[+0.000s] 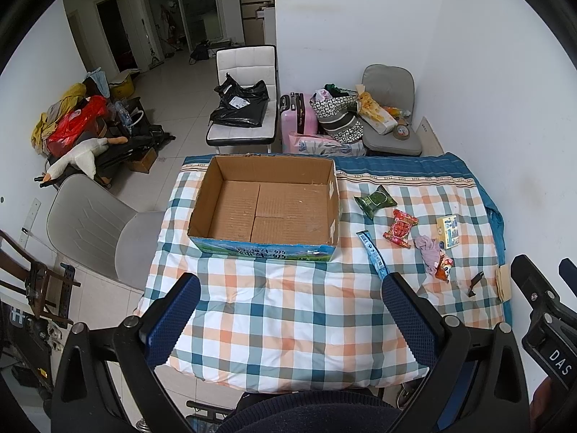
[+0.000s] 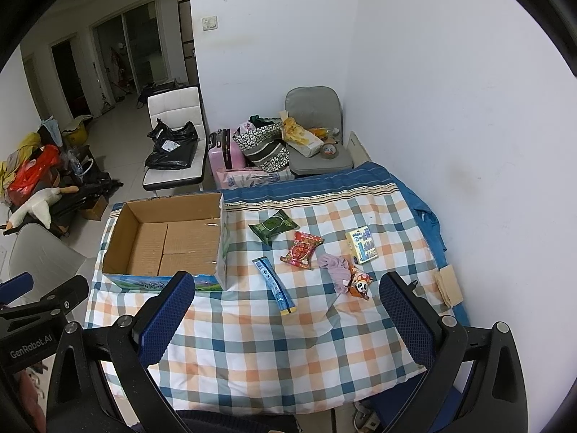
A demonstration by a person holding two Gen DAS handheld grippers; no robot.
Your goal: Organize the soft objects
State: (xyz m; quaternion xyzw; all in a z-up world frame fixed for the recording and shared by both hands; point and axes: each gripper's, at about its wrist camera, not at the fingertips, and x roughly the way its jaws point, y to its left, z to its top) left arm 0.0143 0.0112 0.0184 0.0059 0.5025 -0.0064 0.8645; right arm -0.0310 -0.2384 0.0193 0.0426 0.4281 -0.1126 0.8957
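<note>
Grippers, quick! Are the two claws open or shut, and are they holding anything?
Left gripper: open, holding nothing, above the checked quilt.
Right gripper: open, holding nothing, above the same quilt.

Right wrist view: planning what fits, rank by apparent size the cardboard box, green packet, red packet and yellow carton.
1. cardboard box, by far
2. green packet and red packet: too alike to rank
3. yellow carton, slightly smaller

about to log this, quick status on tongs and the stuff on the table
Left tongs open, empty. Right tongs open, empty. Box empty; packets and purple cloth lie beside it on the checked blanket. Nothing blocking.
</note>
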